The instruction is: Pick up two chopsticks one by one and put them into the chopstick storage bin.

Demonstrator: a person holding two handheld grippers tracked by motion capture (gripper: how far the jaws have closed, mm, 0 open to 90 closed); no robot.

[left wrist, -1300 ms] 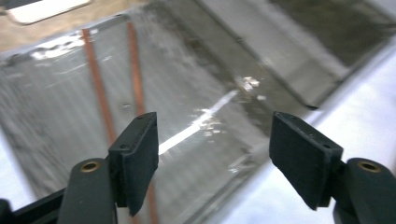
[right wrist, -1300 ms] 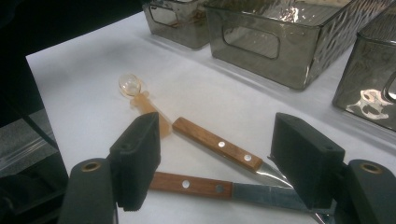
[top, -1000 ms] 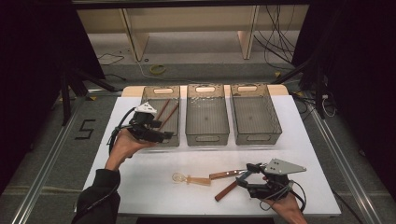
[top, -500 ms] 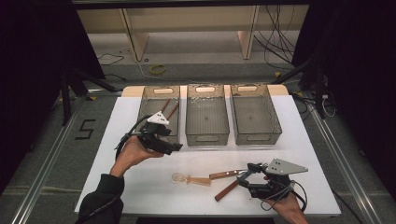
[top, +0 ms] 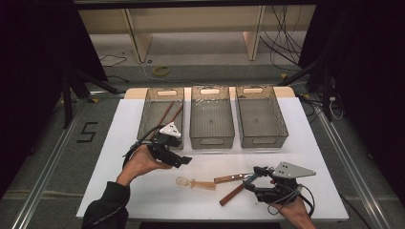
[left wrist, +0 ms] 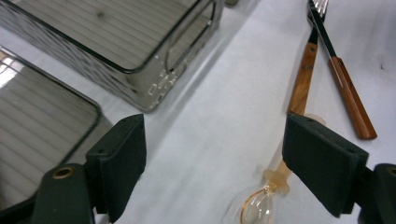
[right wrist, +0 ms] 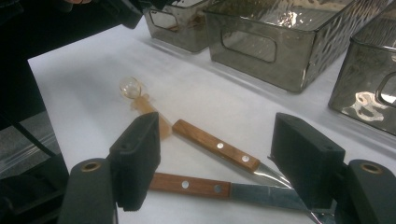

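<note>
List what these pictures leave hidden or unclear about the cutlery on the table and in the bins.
- Wooden-handled fork: its tines are cut off by the top edge of the left gripper view.
- Wooden-handled knife: its blade tip runs behind the right gripper in the right gripper view.
- Clear spoon: its handle runs behind a pad in the left gripper view.
- Brown sticks in the left bin: too small in the high view to identify.

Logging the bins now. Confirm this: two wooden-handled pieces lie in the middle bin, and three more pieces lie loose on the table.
Wrong bin. The two wooden-handled pieces lie in the left bin, as the high view shows; the middle bin holds no cutlery. Three more pieces do lie loose on the table.
</note>
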